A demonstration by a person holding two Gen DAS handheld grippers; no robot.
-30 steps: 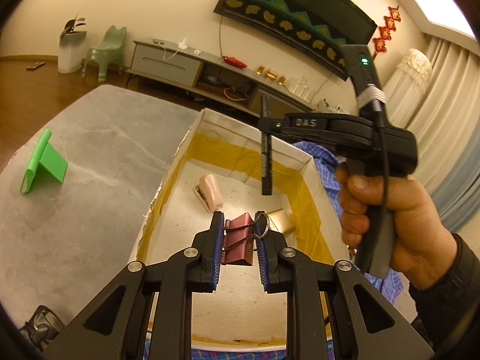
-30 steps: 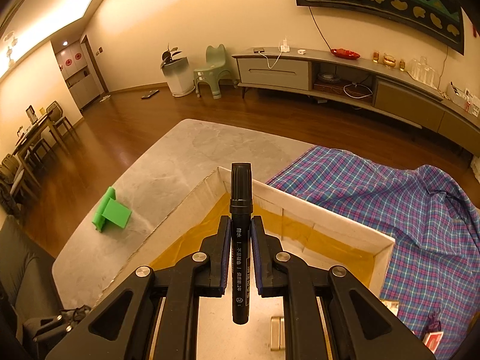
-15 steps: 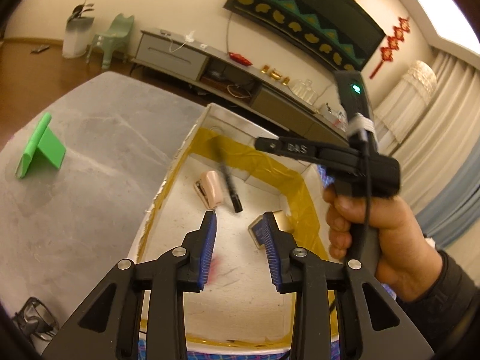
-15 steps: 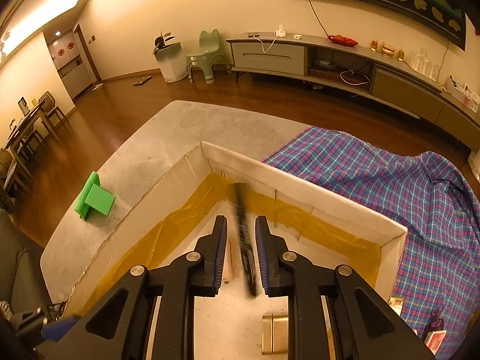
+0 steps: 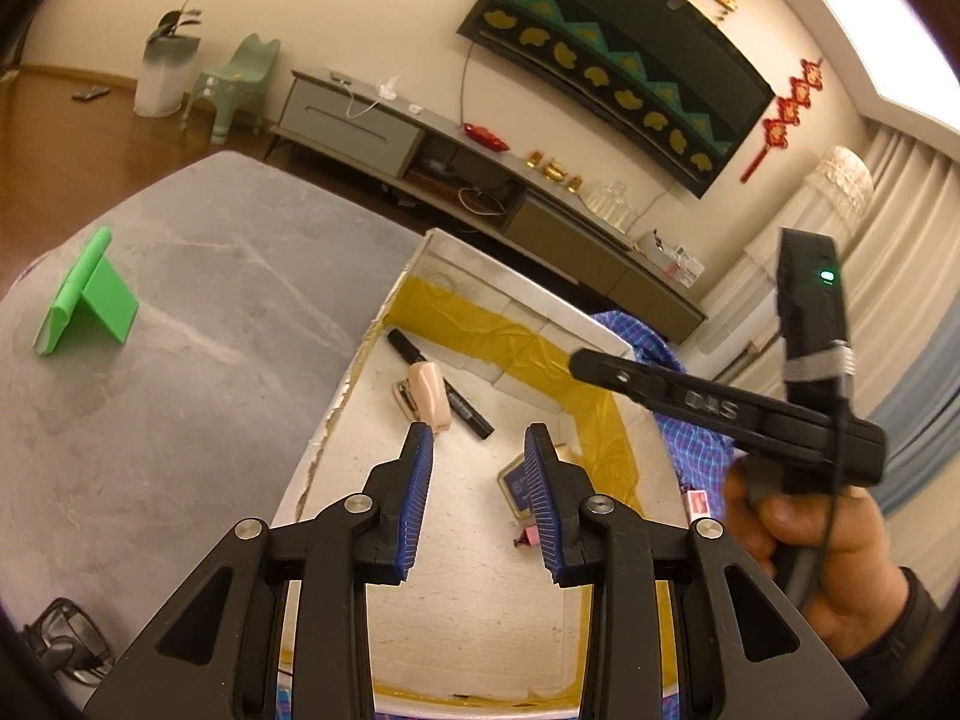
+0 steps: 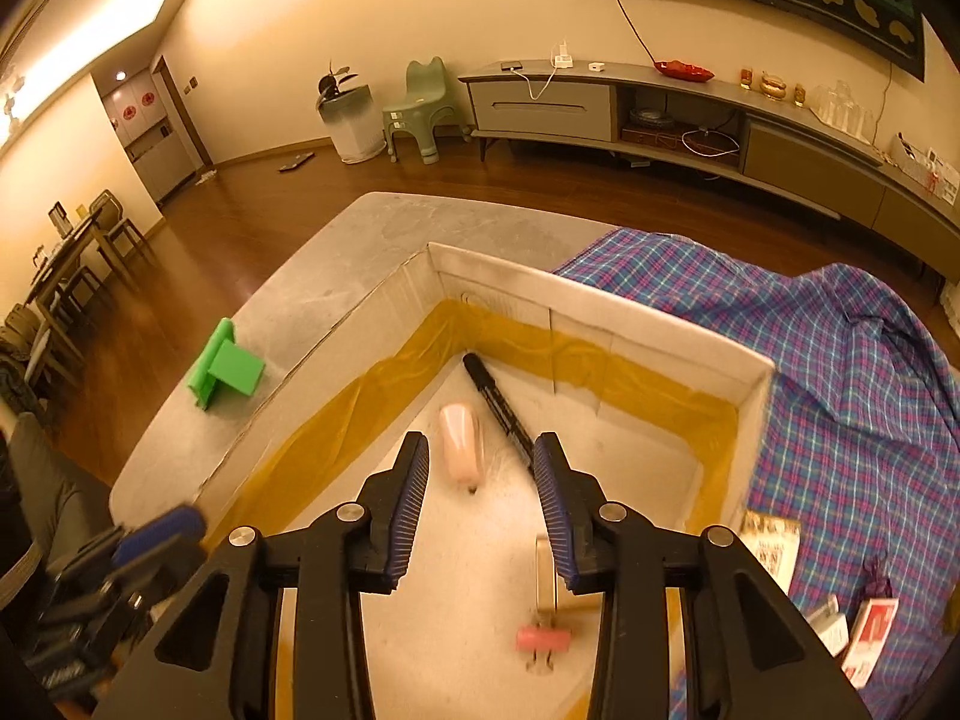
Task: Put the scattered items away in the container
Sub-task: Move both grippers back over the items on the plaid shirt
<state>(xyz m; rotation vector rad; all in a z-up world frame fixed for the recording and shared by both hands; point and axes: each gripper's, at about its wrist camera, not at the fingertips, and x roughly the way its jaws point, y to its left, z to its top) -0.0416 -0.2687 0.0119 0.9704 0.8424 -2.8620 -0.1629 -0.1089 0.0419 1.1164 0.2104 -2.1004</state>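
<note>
Grey counter [image 6: 384, 228]: 1 white box [image 6: 600, 300] containing black marker [image 6: 495, 405], pink stapler [image 6: 459, 441], pink binder clip [image 6: 543, 639]; left tongs [image 5: 477, 501] parted, empty; right tongs [image 6: 483, 504] opening, empty.

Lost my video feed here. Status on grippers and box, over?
Left gripper open, empty. Right gripper empty, opening. Marker, stapler, pink clip in box. Green stand on table, nothing blocking.
</note>
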